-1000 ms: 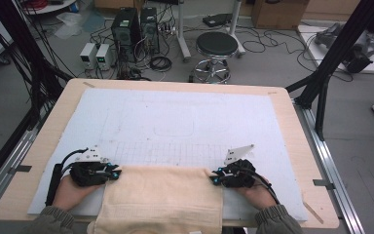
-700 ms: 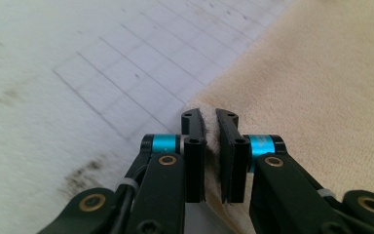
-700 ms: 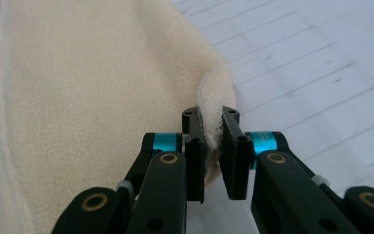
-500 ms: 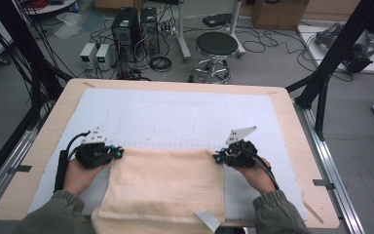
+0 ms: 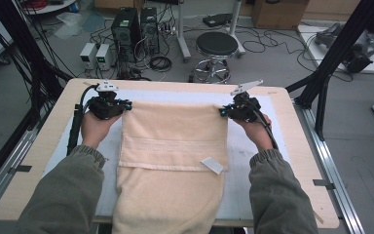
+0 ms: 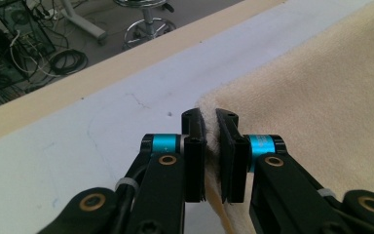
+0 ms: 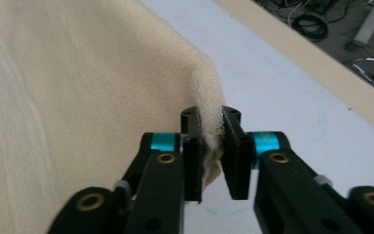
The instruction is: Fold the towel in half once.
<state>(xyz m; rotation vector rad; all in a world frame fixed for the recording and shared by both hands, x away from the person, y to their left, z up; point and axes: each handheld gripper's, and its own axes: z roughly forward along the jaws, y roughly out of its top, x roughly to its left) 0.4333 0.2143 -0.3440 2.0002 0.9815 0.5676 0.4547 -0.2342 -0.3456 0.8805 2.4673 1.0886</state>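
Observation:
A cream towel (image 5: 170, 146) lies spread on the white mat (image 5: 246, 146), with its near end hanging over the table's front edge. My left gripper (image 5: 126, 105) pinches the towel's far left corner, and its jaws have just been opening slightly. Up close, the left gripper (image 6: 210, 119) has the towel (image 6: 321, 97) edge filling the narrow gap between its pads. My right gripper (image 5: 222, 112) holds the far right corner and its jaws have also just been opening. In its own view the right gripper (image 7: 210, 117) has the towel (image 7: 78, 73) corner bunched up between the pads.
A white label (image 5: 211, 165) sticks out of the towel's folded band. The wooden table (image 5: 39, 141) ends just beyond the grippers. Past it on the floor are a stool (image 5: 216, 46), computer boxes (image 5: 136, 29) and cables. Black frame posts stand at both sides.
Both hands have moved from the near edge toward the far side of the table and dragged the towel's edge along. The towel now covers the middle of the mat.

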